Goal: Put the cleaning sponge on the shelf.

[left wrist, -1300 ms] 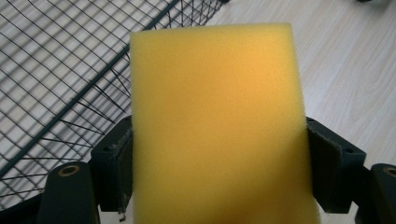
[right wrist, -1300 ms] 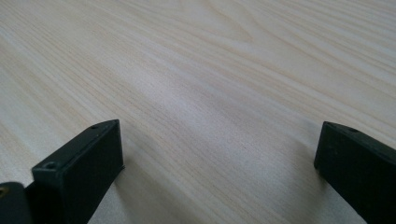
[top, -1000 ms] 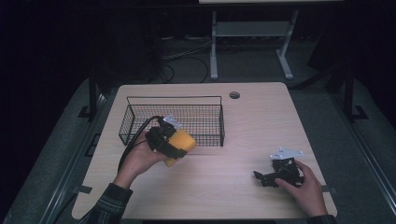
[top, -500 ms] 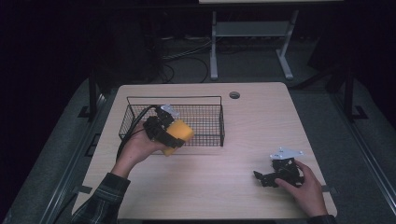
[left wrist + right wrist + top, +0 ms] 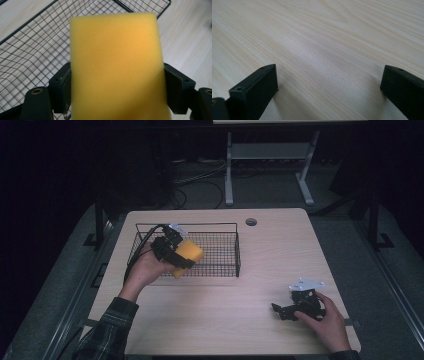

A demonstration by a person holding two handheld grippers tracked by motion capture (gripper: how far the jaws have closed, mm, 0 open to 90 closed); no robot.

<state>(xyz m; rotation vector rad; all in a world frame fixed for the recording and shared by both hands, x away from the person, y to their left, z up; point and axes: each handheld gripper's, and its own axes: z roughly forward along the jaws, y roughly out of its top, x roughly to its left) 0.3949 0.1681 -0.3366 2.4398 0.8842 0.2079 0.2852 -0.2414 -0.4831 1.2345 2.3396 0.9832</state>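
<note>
Left gripper (image 5: 181, 256) is clamped on the yellow sponge (image 5: 186, 255): in the left gripper view both pads press the sponge (image 5: 116, 67) at its left and right sides, block squeezed between them and standing up out of the jaws. In the high view the sponge sits above the near-left part of the black wire basket (image 5: 220, 227), over the front rim, not resting on the mesh. The left gripper view has the basket (image 5: 32, 45) floor and rim behind and below the sponge, pale table beyond. Left hand (image 5: 147, 270) holds the gripper from below, plaid sleeve (image 5: 107, 332) coming in from the bottom edge, cable looping over the basket's left end. Right gripper (image 5: 282, 310) rests on the wooden table (image 5: 280, 250) near the front right, well apart from the basket, right hand (image 5: 327, 322) on it. Its jaws are spread wide with nothing between them; the right gripper view has bare wood grain (image 5: 324, 45) between the two black tips.
</note>
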